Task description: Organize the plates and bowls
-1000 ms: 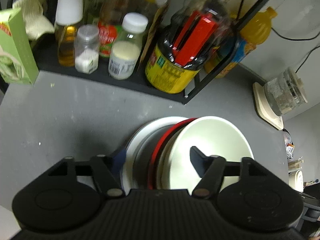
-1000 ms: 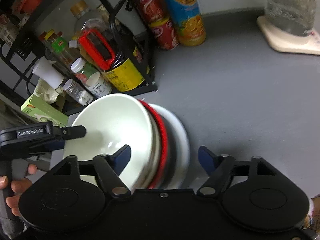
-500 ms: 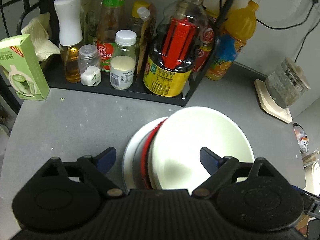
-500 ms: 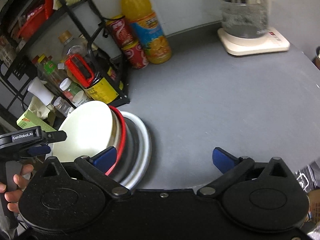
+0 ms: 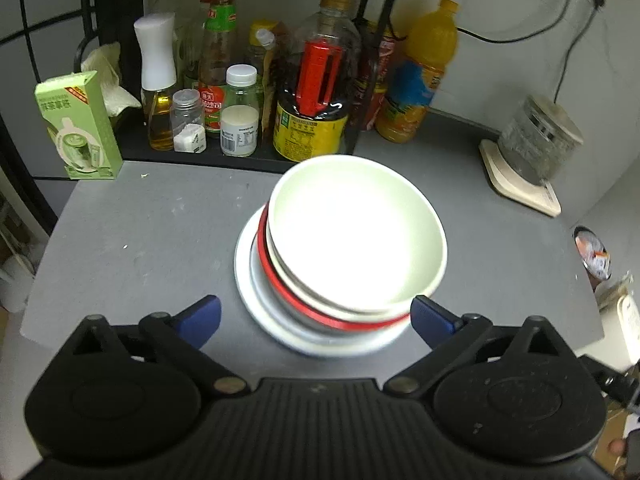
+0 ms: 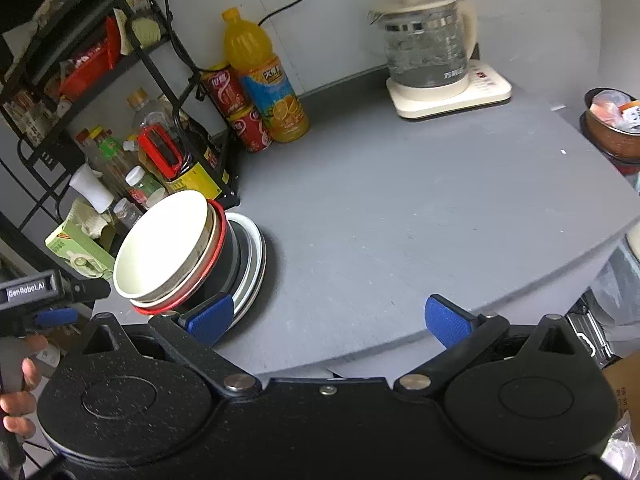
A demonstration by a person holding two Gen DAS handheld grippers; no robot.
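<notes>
1. A stack of dishes sits on the grey table, in the middle of the left wrist view and at lower left of the right wrist view.
2. The top piece is a white bowl, tilted toward the camera in the left wrist view; under it lie a red-rimmed bowl and, at the bottom, a white plate.
3. The left gripper fills the bottom of its frame; its jaws are opening and already stand wide, on either side of the stack's near edge, with neither blue pad pressing on a dish.
4. The right gripper spreads wide across the bottom of its frame. Only bare table lies between its pads; its left pad overlaps the plate's edge in the picture, and contact cannot be told.
5. A black rack of bottles stands at upper left in both views, an orange drink bottle just beside it.
6. A glass kettle on its base is at upper right.
</notes>
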